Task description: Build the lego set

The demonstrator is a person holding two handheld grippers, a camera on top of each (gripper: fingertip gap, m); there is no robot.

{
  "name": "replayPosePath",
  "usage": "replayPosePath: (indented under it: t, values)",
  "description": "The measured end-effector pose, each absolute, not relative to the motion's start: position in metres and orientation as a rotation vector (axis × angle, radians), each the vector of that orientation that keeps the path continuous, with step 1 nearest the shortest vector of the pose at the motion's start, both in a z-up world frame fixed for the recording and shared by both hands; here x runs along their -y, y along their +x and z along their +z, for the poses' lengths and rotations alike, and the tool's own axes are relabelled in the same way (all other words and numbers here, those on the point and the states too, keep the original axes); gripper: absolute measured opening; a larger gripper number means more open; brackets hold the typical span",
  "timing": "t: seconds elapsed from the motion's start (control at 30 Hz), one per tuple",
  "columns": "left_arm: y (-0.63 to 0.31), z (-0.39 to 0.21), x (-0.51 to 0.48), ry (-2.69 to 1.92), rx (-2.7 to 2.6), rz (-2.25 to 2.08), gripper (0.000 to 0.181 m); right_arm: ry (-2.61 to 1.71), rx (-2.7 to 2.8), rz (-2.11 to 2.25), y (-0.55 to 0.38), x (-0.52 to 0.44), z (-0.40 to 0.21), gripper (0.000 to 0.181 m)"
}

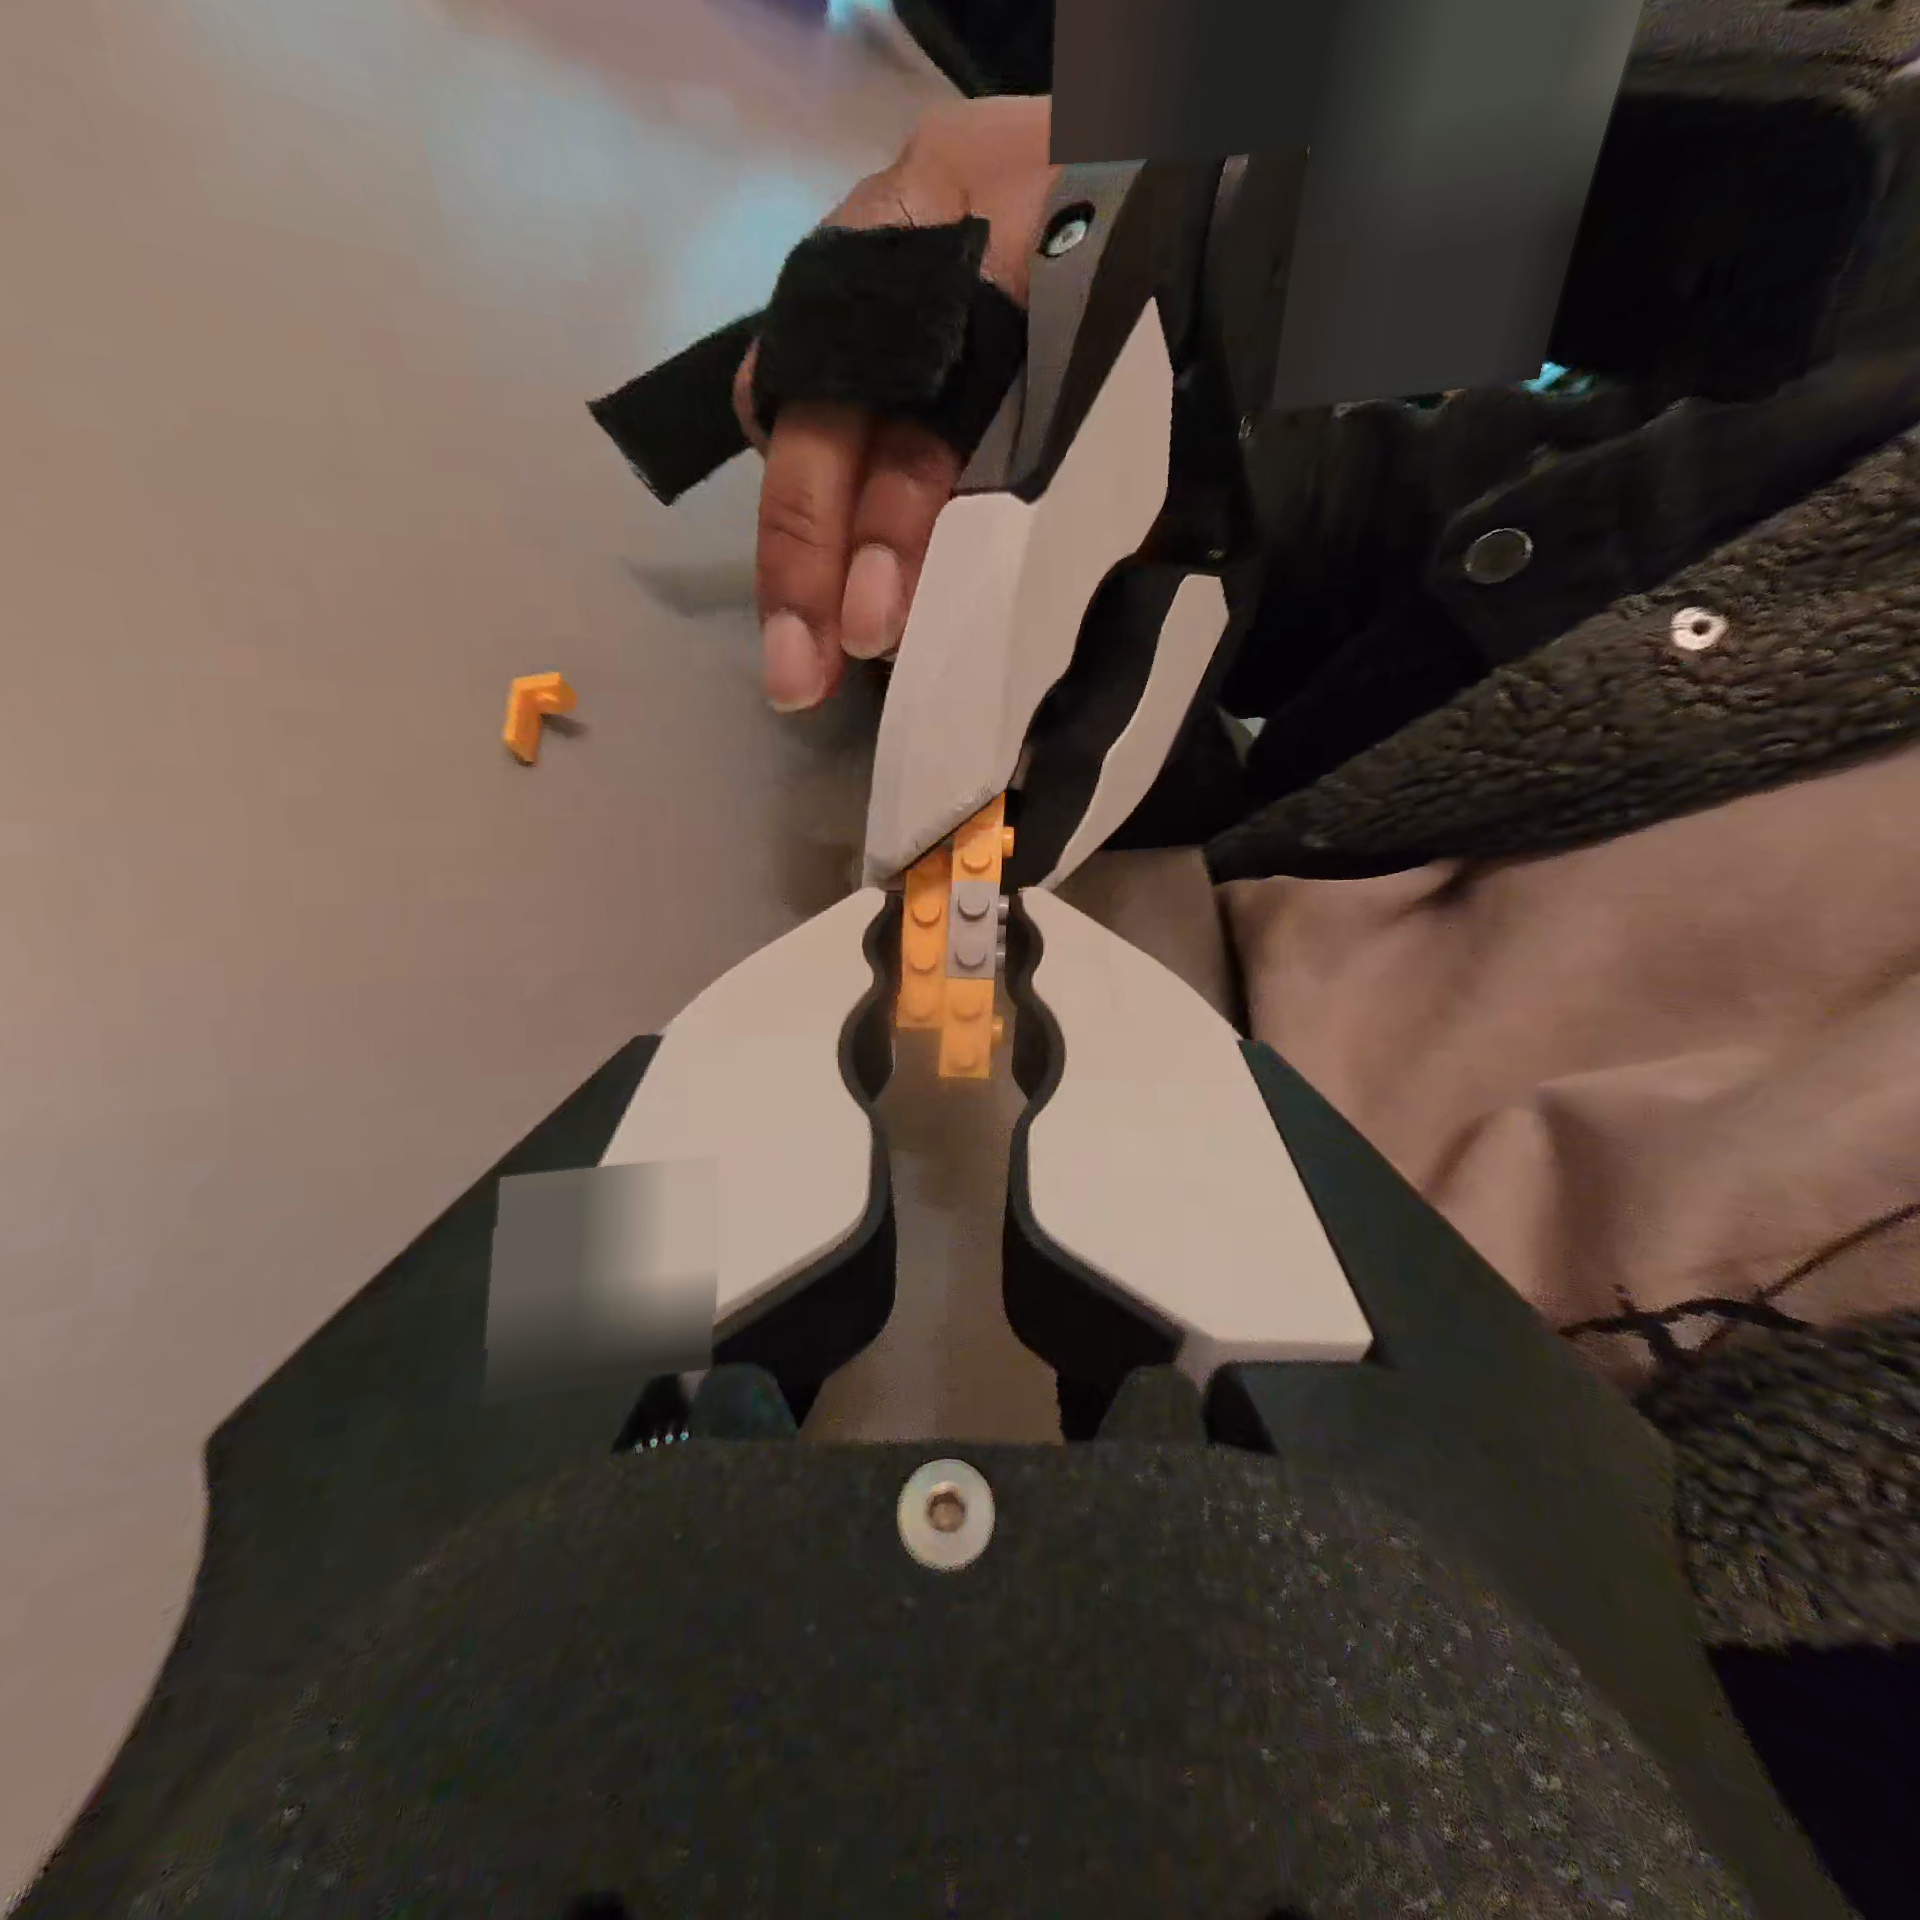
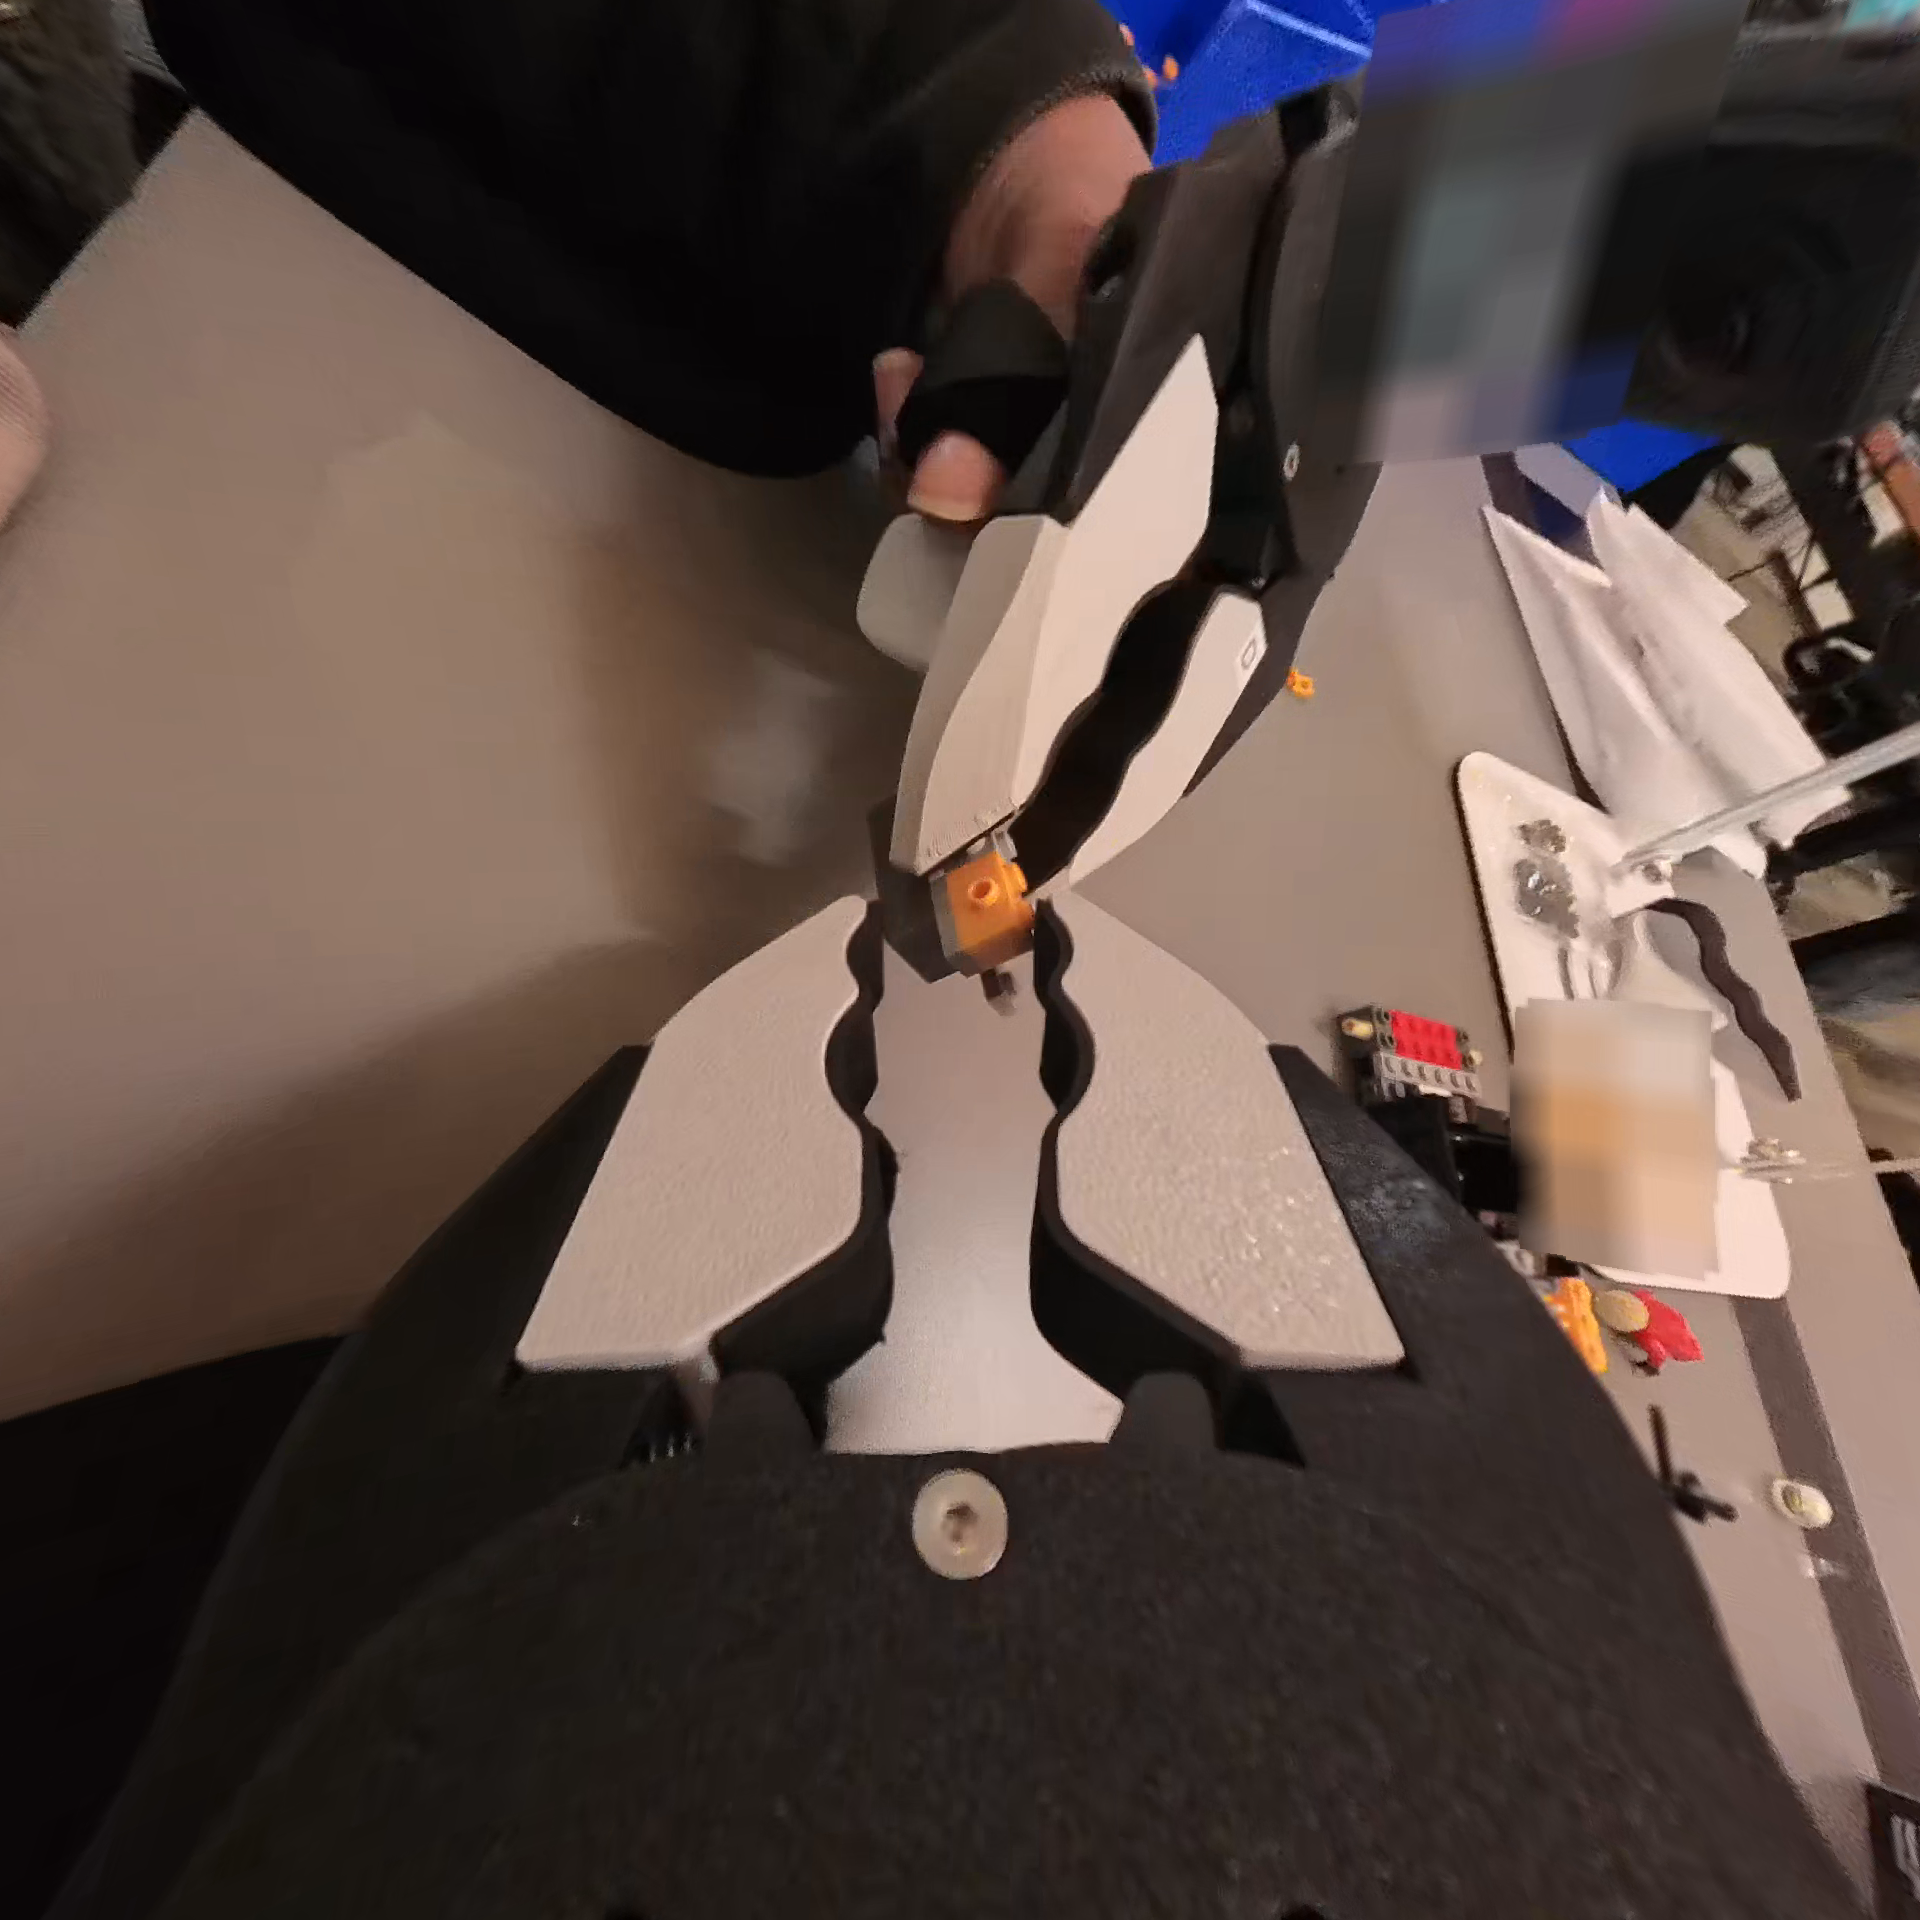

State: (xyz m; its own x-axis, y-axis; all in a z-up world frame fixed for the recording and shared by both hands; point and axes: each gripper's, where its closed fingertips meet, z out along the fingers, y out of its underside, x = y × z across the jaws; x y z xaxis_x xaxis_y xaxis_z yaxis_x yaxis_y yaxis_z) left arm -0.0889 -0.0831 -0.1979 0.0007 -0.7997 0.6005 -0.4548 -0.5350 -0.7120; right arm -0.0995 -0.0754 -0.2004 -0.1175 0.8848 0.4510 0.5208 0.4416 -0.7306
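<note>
Squarely at frame centre, clenched on an orange-and-grey lego assembly (image 1: 951, 956), grey table (image 1: 260, 623) behind: the left gripper (image 1: 954, 909) from below, the right gripper (image 1: 966, 847) from above, tips nearly meeting. Just upper left, bare fingers of a strapped hand (image 1: 831, 540). Farther left, flat on the table, a lone orange corner piece (image 1: 535, 712). Toward the right edge of the right wrist view, a red-and-grey lego block (image 2: 1423, 1044) and loose pieces (image 2: 1621, 1335).
</note>
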Motion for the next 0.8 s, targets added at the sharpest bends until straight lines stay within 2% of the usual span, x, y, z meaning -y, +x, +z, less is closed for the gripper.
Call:
replayPosePath:
  t: [0.17,0.23,0.3,0.4,0.57,0.8]
  values:
    - [-0.089,-0.188,0.077,-1.929,-1.228,-1.573,0.021,-1.265,1.691,0.625,-0.100,0.072,-0.192,0.027]
    - [-0.092,-0.177,0.066,-1.863,-1.199,-1.477,0.038,-1.407,1.569,0.780,-0.096,0.061,-0.187,0.027]
    - [-0.096,-0.167,0.057,-1.773,-1.224,-1.272,0.043,-1.631,1.426,0.962,-0.089,0.046,-0.189,0.027]
    - [-0.095,-0.165,0.044,-1.665,-1.301,-0.863,0.041,-1.808,1.192,1.314,-0.093,0.042,-0.180,0.027]
    - [-0.093,-0.176,0.032,-1.437,-1.469,-0.254,0.040,-1.890,0.983,1.627,-0.093,0.040,-0.171,0.027]
    - [-0.089,-0.168,0.029,-1.191,-1.507,0.075,0.028,-1.914,0.916,1.812,-0.090,0.043,-0.166,0.026]
